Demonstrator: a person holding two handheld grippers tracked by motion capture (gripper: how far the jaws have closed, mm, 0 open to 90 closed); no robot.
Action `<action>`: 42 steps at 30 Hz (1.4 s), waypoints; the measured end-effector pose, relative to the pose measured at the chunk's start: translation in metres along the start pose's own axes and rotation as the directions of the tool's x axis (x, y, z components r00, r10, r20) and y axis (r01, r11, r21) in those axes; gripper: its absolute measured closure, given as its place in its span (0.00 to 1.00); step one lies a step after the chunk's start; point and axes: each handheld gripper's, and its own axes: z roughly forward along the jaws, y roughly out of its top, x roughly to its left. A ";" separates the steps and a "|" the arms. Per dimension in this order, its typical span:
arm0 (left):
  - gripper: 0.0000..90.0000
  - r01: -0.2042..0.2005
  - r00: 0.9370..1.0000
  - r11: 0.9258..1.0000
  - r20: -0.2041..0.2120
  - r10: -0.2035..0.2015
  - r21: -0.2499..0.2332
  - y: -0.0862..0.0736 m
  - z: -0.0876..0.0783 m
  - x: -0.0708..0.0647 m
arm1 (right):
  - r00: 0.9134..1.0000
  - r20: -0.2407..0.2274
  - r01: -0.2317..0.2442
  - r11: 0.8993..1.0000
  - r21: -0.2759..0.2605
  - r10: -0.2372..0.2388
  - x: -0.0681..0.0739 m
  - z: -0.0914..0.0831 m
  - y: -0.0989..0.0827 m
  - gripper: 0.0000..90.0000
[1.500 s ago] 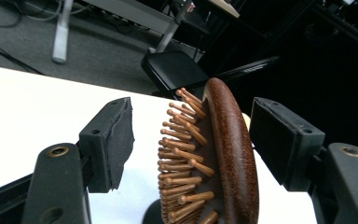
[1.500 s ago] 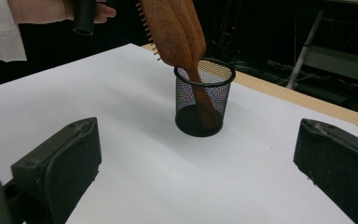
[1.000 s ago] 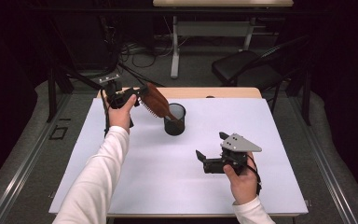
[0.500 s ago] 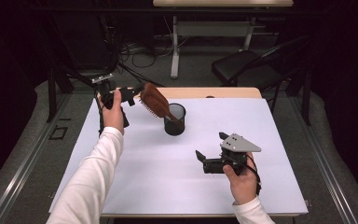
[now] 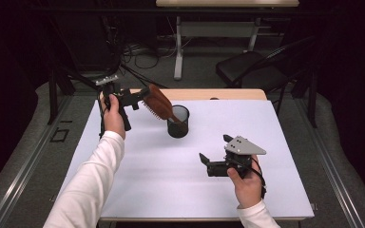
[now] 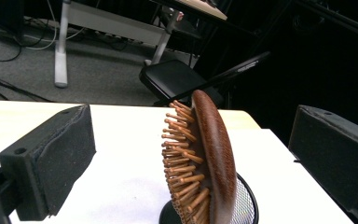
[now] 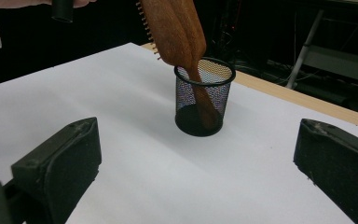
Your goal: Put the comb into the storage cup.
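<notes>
brush: wooden, handle down in the cup, head leaning out over the rim toward my left gripper, bristles facing down-left.
left gripper: jaws have just been opening, now spread wide; brush head sits between them, pads clear of it on both sides.
cup: black mesh, upright on the white table, far-middle.
right gripper: jaws spread, nothing in them, held low over the near right of the table, pointing at the cup, well apart from it.
left hand: raised above the table's far left corner.
</notes>
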 end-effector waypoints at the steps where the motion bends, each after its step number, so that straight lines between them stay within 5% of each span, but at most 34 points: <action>1: 0.01 -0.003 1.000 1.000 0.000 0.003 -0.001 0.000 0.000 -0.001 | 1.000 0.000 0.000 1.000 0.000 0.000 0.000 0.000 0.000 0.00; 24: 0.01 -0.017 0.999 0.999 0.031 0.016 0.031 0.004 -0.018 -0.002 | 1.000 -0.007 0.002 1.000 0.001 -0.002 0.001 0.001 0.000 0.00; 37: 0.00 -0.116 0.993 0.988 0.036 0.113 0.099 0.006 -0.033 0.000 | 1.000 -0.014 0.000 1.000 -0.003 0.000 0.000 0.001 0.002 0.00; 42: 0.00 -0.157 0.987 0.977 0.054 0.150 0.146 0.005 -0.036 0.000 | 1.000 -0.008 0.001 1.000 0.002 -0.001 -0.001 0.001 0.002 0.00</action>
